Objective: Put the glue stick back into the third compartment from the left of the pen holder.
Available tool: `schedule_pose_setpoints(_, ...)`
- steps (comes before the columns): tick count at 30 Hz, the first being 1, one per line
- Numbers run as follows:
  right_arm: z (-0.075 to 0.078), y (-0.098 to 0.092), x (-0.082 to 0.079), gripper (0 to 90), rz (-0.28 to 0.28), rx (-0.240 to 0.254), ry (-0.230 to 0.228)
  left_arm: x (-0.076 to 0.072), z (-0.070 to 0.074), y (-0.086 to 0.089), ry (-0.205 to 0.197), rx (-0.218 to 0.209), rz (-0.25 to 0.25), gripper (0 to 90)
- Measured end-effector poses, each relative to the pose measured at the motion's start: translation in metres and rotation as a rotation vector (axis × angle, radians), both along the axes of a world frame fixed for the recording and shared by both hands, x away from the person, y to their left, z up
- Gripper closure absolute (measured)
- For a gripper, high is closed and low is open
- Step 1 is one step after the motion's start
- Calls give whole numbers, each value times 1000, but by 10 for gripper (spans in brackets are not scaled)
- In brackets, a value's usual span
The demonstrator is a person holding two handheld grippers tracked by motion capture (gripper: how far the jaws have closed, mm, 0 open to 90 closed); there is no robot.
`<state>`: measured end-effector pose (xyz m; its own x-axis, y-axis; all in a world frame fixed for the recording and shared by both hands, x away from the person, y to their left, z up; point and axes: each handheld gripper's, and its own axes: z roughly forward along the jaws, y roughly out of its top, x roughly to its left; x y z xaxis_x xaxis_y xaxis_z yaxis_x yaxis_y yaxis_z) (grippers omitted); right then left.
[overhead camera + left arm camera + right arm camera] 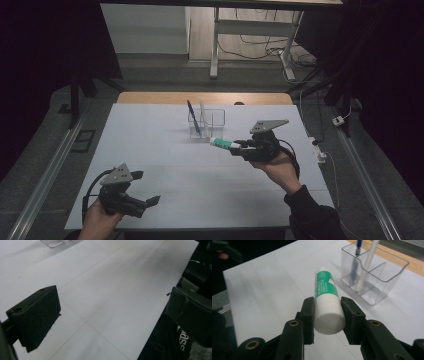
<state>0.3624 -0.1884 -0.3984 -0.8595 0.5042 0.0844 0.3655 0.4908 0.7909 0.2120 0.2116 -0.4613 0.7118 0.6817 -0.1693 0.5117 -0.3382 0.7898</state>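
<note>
One white-and-green glue stick (326, 302) sits clamped in the right gripper (328, 317), long axis pointing ahead toward the clear plastic organizer (374, 272); the left gripper (145, 200) gapes empty, far off.

Glue stick (224, 144) in right tool (240, 148)

I see the white cylindrical glue stick with a green label (327, 302) lying nearly level above the bench, capped end pointing toward the clear plastic organiser (384, 282).

clear organizer (53, 242) cropped by top edge
</note>
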Motion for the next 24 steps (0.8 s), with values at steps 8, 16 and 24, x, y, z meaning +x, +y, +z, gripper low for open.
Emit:
schedule_pose_setpoints(8,0,3,21,653,-56,-31,-6,-15,-8,23,30,-12,66,0)
schedule_pose_setpoints(16,4,7,41,653,-109,-56,-9,-25,-12,35,48,5,114,0)
schedule_pose_setpoints(24,11,15,60,653,-146,-85,-13,-30,-15,44,59,0,139,0)
